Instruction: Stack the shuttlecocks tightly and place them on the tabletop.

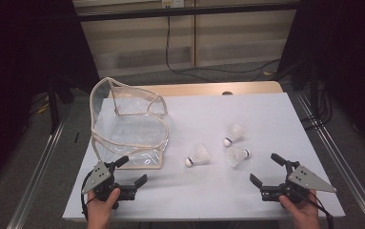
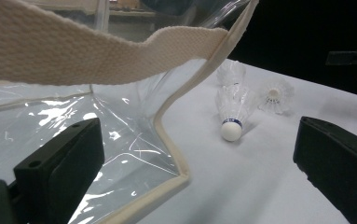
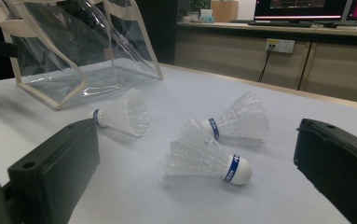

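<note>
A clear plastic bag (image 1: 127,124) with cream fabric trim stands open on the left of the white table (image 1: 266,109). Three white shuttlecocks lie right of it: one near the bag (image 1: 198,156), one farther back (image 1: 235,134), one nearest the right hand (image 1: 237,156). My left gripper (image 1: 132,171) rests open at the bag's front corner, its jaws wide on either side of the trim edge (image 2: 176,154), pressing nothing. My right gripper (image 1: 265,168) stands open just short of the nearest shuttlecock (image 3: 209,158), which lies on its side, cork toward the right jaw.
Metal rails (image 1: 42,162) run along both sides of the table, and a wooden strip (image 1: 194,89) borders its back edge. A black cable (image 1: 208,70) trails over the floor behind. The table's front middle is bare white surface.
</note>
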{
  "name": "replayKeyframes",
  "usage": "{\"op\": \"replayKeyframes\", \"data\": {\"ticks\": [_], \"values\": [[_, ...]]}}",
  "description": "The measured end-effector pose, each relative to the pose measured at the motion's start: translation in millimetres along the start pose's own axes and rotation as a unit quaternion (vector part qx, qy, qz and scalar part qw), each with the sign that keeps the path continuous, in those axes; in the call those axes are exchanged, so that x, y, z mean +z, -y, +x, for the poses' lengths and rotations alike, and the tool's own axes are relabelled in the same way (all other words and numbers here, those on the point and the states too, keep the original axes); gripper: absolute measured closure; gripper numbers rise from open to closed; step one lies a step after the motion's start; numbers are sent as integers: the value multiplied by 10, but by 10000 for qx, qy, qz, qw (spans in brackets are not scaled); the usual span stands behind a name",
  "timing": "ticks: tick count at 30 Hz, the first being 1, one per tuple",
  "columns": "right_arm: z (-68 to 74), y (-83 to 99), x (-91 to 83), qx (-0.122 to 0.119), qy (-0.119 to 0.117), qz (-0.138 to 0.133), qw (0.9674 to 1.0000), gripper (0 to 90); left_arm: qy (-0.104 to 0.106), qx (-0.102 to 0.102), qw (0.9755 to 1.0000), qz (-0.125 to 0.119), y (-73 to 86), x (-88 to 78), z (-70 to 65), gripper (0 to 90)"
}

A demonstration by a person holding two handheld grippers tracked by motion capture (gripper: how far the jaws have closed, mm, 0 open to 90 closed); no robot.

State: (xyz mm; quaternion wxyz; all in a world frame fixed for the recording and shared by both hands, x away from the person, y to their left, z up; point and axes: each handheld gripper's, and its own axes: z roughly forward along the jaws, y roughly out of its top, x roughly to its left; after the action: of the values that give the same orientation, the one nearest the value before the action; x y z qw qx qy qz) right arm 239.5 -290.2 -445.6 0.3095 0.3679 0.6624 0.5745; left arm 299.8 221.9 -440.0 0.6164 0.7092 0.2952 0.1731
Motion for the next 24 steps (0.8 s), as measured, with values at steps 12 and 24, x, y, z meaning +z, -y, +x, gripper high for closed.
{"op": "replayKeyframes", "data": {"ticks": [12, 24], "values": [[-14, 4, -3, 5, -15, -2, 10000, 0, 138, -97, 9999, 21, -7, 35, -36, 18], [-3, 5, 4, 2, -56, 13, 10000, 0, 317, -80, 9994, 94, -16, 119, -115, 14]]}}
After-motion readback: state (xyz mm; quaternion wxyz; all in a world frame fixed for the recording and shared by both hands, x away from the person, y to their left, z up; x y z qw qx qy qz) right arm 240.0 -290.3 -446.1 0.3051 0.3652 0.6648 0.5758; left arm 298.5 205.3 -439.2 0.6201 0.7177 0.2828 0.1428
